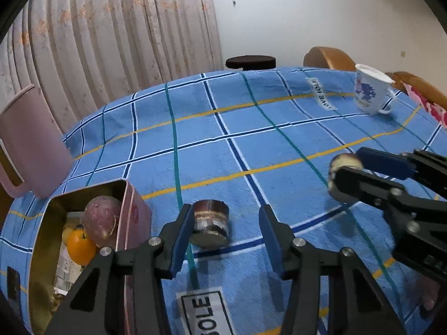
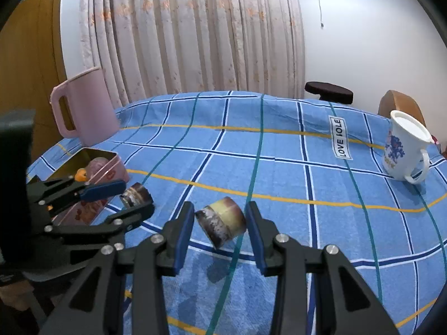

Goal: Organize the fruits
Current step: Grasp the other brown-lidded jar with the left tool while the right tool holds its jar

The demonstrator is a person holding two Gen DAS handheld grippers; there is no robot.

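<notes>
Fruits: a round orange fruit, a mottled purple-red oval one and a small yellow piece lie together in the open tin, the orange against the purple one's lower side.
Tin: a rectangular pink metal tin with a gold inside stands on the cloth just left of my left gripper, with no lid on it.
My left gripper: my fingers stand apart around a short brown-and-cream layered cylinder that rests on the cloth. My left pad lies against its side; a clear gap separates it from my right pad, so I am not squeezing it.
My right gripper: my fingers are closed on a second layered cylinder with a pale yellow band. Both pads press its sides. It hangs tilted above the cloth, its shadow lying below it.
Between my hands: the two grippers are near each other, the right one to the right of the left, each with its own cylinder.
Cloth: a blue checked tablecloth with yellow, teal and navy lines covers the table, printed with white "LOVE IOLE" labels.
Jug: a tall pale pink plastic jug with a handle stands at the far left edge, behind the tin.
Mug: a white mug with blue flowers stands far right, well apart from my fingers.
Behind: a pleated pale curtain and a white wall.
</notes>
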